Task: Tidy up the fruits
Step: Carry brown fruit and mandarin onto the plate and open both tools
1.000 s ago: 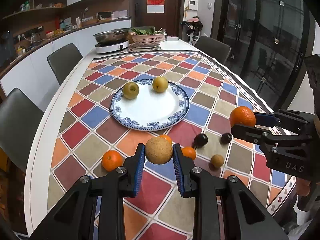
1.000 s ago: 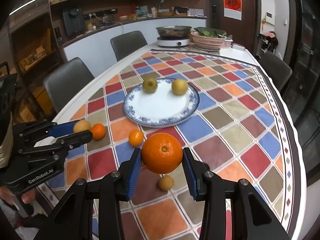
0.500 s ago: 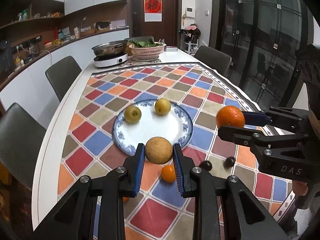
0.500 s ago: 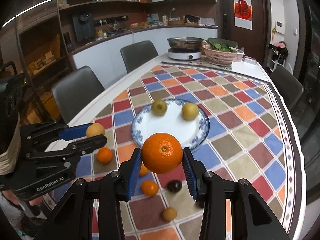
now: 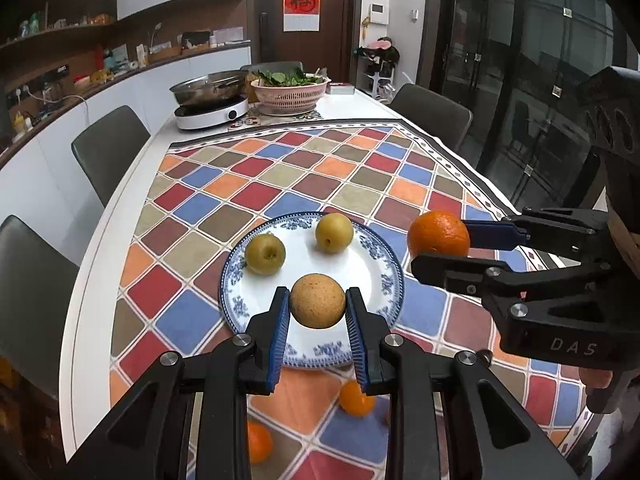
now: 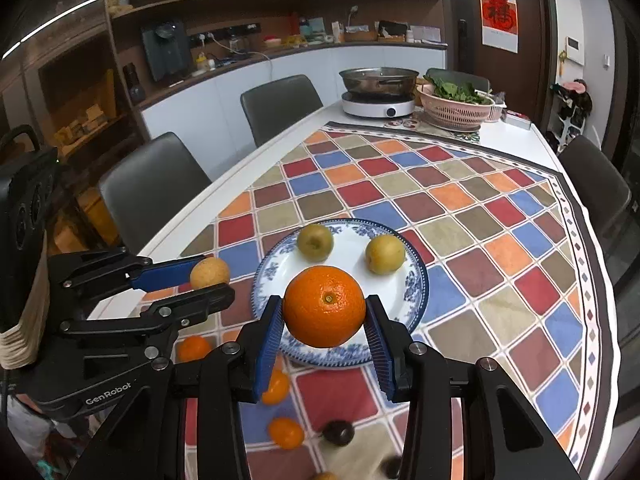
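- Your left tongs grip a round tan russet pear above the near rim of the blue-and-white patterned plate.
- Your right tongs clamp a large orange over that plate, which holds two yellow-green pears.
- Small tangerines lie on the checked table nearby.

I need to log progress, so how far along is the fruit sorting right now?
Done: two yellow-green pears lie on the blue-and-white patterned plate. In hand: the left gripper holds a round tan pear and the right gripper holds a large orange, both near the plate. Left: small tangerines and a dark round fruit on the checkered tablecloth.
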{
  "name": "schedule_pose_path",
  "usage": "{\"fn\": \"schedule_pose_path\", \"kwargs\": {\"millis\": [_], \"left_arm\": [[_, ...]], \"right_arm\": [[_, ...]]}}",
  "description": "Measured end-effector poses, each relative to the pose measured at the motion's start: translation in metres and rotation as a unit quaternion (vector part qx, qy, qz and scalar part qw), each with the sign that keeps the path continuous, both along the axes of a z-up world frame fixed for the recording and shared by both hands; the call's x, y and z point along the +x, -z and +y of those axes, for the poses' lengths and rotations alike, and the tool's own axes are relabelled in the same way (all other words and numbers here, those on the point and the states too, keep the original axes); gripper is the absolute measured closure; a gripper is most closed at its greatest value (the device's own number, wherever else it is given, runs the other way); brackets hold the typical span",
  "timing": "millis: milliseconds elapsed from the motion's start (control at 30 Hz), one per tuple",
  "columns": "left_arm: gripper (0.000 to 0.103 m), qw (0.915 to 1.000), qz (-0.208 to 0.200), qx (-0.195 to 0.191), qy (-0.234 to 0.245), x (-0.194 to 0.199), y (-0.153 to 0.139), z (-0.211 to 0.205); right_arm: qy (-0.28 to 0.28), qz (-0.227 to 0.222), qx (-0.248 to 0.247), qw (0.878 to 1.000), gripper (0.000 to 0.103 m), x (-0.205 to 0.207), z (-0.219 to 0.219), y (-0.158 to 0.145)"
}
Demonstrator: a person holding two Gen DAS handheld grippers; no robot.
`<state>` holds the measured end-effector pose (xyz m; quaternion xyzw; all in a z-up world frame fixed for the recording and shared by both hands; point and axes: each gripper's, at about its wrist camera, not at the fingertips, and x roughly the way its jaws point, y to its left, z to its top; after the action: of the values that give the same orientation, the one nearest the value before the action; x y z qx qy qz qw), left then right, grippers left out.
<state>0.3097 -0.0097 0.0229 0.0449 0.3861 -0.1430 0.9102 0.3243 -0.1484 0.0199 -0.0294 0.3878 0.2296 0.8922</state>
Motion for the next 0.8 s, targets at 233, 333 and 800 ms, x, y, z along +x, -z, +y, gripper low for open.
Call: {"fn": "schedule_pose_path", "kwargs": {"millis": [233, 333, 800], "left_arm": [[0.075, 0.9998, 0.012, -0.010, 0.011, 0.040, 0.019, 0.001], [0.075, 0.9992, 0.026, -0.021, 0.020, 0.059, 0.032, 0.001], [0.075, 0.9953, 0.093, -0.009, 0.022, 0.120, 0.082, -0.010]], "right_arm": [[-0.004, 0.027, -0.014, 1.000, 0.061, 0.041, 0.003, 0.019], [-0.006, 0.041, -0.024, 0.999, 0.061, 0.060, 0.006, 0.031], [-0.016, 0.099, -0.036, 0.994, 0.061, 0.114, 0.006, 0.083]]}}
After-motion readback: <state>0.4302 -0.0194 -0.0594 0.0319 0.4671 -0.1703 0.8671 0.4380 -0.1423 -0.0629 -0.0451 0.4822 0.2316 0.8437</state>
